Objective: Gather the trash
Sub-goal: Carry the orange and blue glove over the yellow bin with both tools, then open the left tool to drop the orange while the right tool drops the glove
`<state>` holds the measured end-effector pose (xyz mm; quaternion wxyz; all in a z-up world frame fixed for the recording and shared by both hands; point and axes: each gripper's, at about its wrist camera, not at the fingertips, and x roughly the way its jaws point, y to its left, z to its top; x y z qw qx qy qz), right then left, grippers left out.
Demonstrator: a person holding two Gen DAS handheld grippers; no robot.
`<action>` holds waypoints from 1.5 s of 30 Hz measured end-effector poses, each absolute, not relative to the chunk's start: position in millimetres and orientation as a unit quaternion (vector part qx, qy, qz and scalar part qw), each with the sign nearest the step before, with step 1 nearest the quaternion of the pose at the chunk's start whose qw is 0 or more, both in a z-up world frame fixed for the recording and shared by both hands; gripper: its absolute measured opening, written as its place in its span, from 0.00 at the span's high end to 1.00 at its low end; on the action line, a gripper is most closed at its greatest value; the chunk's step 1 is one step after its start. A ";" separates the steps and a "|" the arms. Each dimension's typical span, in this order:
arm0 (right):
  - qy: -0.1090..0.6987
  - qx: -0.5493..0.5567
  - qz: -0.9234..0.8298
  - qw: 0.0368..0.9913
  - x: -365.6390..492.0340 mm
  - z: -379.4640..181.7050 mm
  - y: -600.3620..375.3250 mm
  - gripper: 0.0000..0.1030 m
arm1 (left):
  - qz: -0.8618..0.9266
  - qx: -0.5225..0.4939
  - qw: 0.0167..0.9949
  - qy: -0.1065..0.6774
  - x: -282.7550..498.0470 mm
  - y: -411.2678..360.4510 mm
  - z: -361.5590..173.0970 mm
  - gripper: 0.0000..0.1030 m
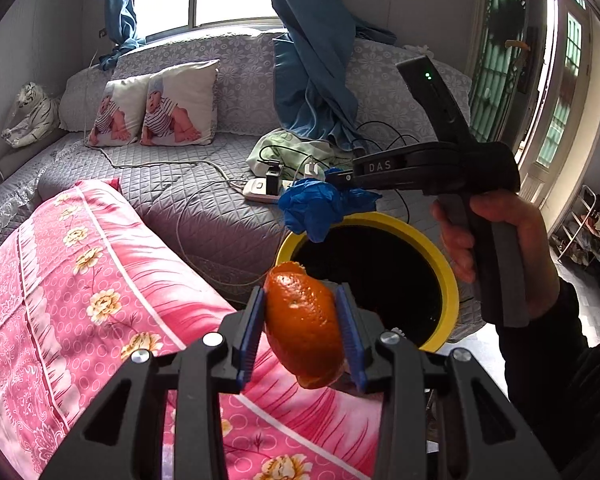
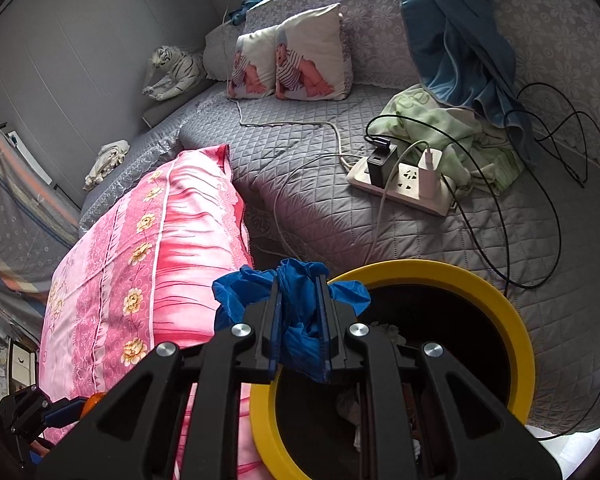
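Bed w/ grey quilted cover (image 2: 320, 184) took up most of both views; its far edges ran out of frame & the fisheye bent everything near the rim. Pink floral pillow (image 1: 80, 280) lay on the near-left part, lower end cut off behind the gripper bodies. Trash bin w/ yellow rim (image 2: 496, 308) stood just beside the bed; inside was nearly black, only a few pale crumpled scraps could be made out at the bottom, hard to tell what. Near part of the rim was hidden by the right gripper's frame in the right wrist view.

Right gripper (image 2: 300, 320) was over the bin's near-left rim, fingers pressed close, pinching a crumpled blue glove or bag (image 2: 300, 304); which of the two couldn't be told. It bunched out above & to the sides of the pads, no clear long axis. In the left wrist view a hand (image 1: 496, 236) gripped that tool's handle, sleeve cut off at the edge.

Left gripper (image 1: 302, 320) was pinching an orange peel piece (image 1: 300, 320) between blue pads, just short of the bin's rim, over the pillow's edge. Peel's long axis ran roughly along the fingers, far tip pointing toward the bin, outer skin facing the camera; near end sagged below the pads. In the right wrist view only a sliver of orange showed at the lower left.
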<state>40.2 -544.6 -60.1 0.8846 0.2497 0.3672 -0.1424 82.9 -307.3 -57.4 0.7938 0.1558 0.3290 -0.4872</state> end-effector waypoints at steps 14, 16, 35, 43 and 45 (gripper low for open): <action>0.355 0.256 -0.237 0.867 5.8 -74.2 -592.5 0.86 | -0.518 0.163 0.767 0.341 83.3 -369.2 -77.4 0.67; 0.358 0.261 -0.241 0.863 3.2 -79.9 -597.7 0.86 | -0.519 0.165 0.764 0.346 84.1 -378.9 -82.2 0.67; 0.384 0.292 -0.260 0.836 -5.9 -122.0 -621.3 0.85 | -0.529 0.164 0.736 0.388 87.4 -423.3 -120.5 0.66; 0.388 0.296 -0.269 0.831 -5.4 -126.0 -625.0 0.65 | -0.527 0.147 0.735 0.400 93.2 -423.8 -120.7 0.53; 0.383 0.304 -0.272 0.829 -7.8 -126.5 -628.5 0.62 | -0.522 0.133 0.738 0.406 98.7 -420.3 -120.0 0.47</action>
